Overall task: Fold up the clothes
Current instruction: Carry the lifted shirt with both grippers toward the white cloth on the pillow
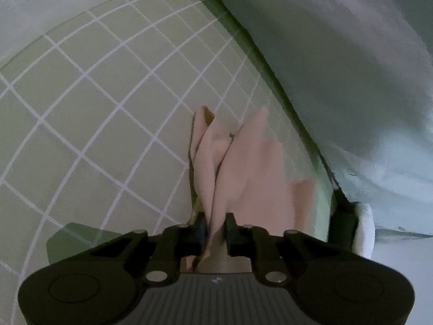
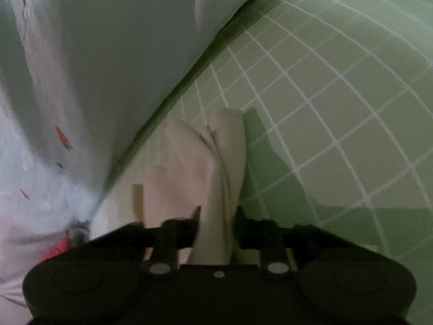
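- Pale pink garment [image 1: 238, 168], bunched into long vertical folds, lifted above a green grid mat [image 1: 108, 108].
- Left tongs [image 1: 216, 222] clamped on one gathered edge of the pink cloth.
- Right tongs [image 2: 217, 216] pinching another bunched edge [image 2: 213, 162], blurred.
- Pale sheet with small orange carrot prints [image 2: 62, 135] beside the mat.

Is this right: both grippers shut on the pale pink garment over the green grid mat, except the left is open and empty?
Not quite. The left gripper is not open and empty: the left wrist view shows its jaws closed on a bunched fold of the pale pink garment. The rest holds: the right gripper also pinches it, above the green grid mat.
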Tool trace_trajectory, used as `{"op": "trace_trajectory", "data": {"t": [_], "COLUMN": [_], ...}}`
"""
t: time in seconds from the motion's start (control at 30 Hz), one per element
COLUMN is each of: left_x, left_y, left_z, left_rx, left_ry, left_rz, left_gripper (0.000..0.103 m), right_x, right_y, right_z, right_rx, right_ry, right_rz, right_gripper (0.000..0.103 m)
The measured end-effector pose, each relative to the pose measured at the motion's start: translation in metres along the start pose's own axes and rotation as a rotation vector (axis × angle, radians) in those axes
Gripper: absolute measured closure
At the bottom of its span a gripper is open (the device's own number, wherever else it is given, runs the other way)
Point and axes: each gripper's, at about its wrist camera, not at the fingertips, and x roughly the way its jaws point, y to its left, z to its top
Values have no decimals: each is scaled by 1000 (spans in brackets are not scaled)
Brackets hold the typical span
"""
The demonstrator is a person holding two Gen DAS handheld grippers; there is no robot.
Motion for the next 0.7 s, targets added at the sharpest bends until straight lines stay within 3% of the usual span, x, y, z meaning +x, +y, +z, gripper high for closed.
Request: {"op": "trace_trajectory", "data": {"t": [0.17,0.5,0.7], "left_x": [-7,-27,-21], "left_y": [-13,-54,-78], "left_z": [-11,-47,-77], "left_rx": [42,164,220], "left_ry": [29,150,258], "left_rz": [-39,-223,-327], "left_gripper": [90,91,91], "right_x": [-39,-155,-217], "right_y": [16,24,17], "right_z": [-19,-73,-109], "right_rx": [-57,54,121], "right_ry": [-80,-358,-501], "right_rz": [-27,-42,-108], "right_gripper": [88,88,88]}}
